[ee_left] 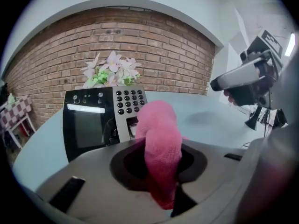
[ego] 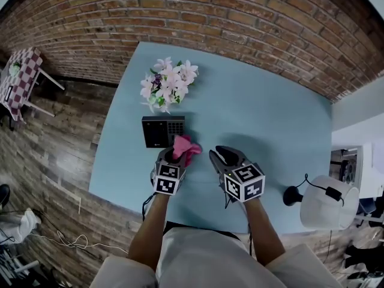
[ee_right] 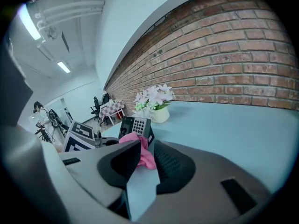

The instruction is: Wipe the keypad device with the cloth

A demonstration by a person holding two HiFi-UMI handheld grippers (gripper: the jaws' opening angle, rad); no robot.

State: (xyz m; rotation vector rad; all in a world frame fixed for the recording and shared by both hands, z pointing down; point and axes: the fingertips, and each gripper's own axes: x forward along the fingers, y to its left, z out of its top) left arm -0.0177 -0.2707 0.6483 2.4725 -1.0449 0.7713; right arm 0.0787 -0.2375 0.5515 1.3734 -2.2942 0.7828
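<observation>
So the keypad device (ego: 162,131) is sitting flat on the counter (ego: 258,119), just ahead of the left gripper (ee_left: 161,164) and a touch to the left of its fingers: black screen half on the left, grey number pad on the right. The pink cloth (ego: 185,149) is clamped in the left fingers, with a fat bunch of it poking out past the tips, right at the keypad end of the device. Can't honestly tell if it's touching the thing or just hanging over it. The right gripper (ee_right: 147,164) is parked just beside the left one, fingers spread apart with nothing in between, just bare counter showing through the gap. The counter itself is a plain light blue top, matte and smooth. Beyond the device, further out from the left fingers, there's a bunch of pale pink and white flowers (ego: 168,83) in a small pot. Way off to the right of the right fingers, a white-shaded lamp (ego: 327,200) with a black base sits near the counter's near edge. Past the counter's far side runs a red brick wall (ego: 240,17), and to the left there's a wood plank floor (ego: 54,155) with a little checkered table (ego: 21,77).
</observation>
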